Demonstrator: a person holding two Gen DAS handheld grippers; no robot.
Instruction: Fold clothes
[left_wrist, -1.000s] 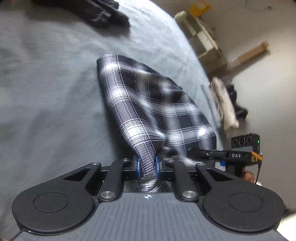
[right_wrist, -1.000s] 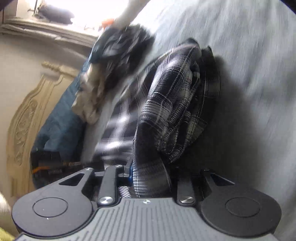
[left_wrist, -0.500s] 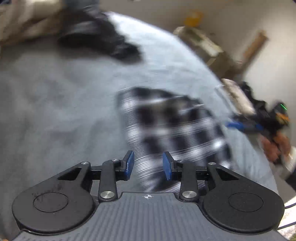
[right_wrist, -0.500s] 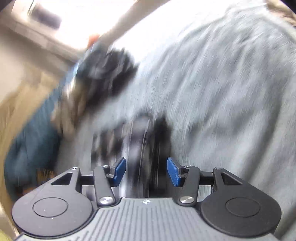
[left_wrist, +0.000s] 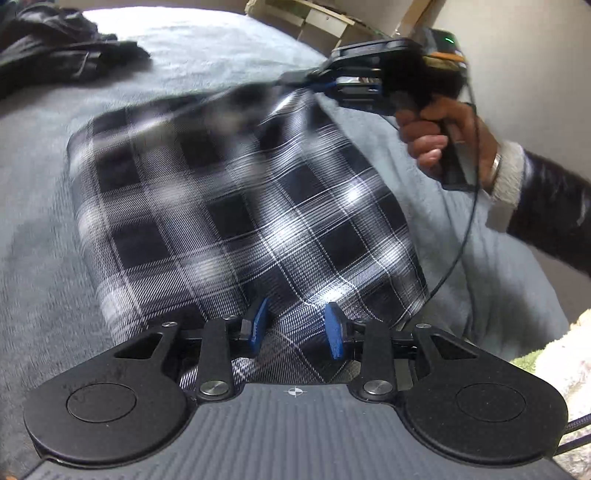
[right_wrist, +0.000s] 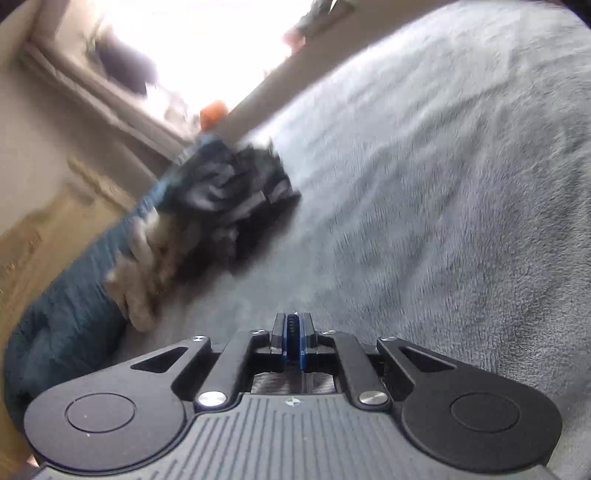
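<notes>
Left to right across the left wrist view: a dark pile of clothes (left_wrist: 55, 48) sits at the far left on the grey blanket (left_wrist: 33, 229), well apart from the work. The plaid cloth (left_wrist: 236, 206) lies flat on the blanket mid-scene, folded to a rough rectangle, its long axis running from the near edge away toward the far side. The left gripper (left_wrist: 297, 330) hangs directly over the near edge of the cloth, jaws part open; plaid shows between the blue pads (left_wrist: 258, 325) but they do not press on it. At the far right corner the right gripper (left_wrist: 306, 79) is held by a hand (left_wrist: 439, 140); in its own view the jaws have just been closing and now stand together with nothing visible between them. Whether they pinch that far corner cannot be told through the blur. Judgement: the left gripper is nearer the near edge, the right nearer the far corner; any next fold turns on taking those two ends. No containers are in view.
</notes>
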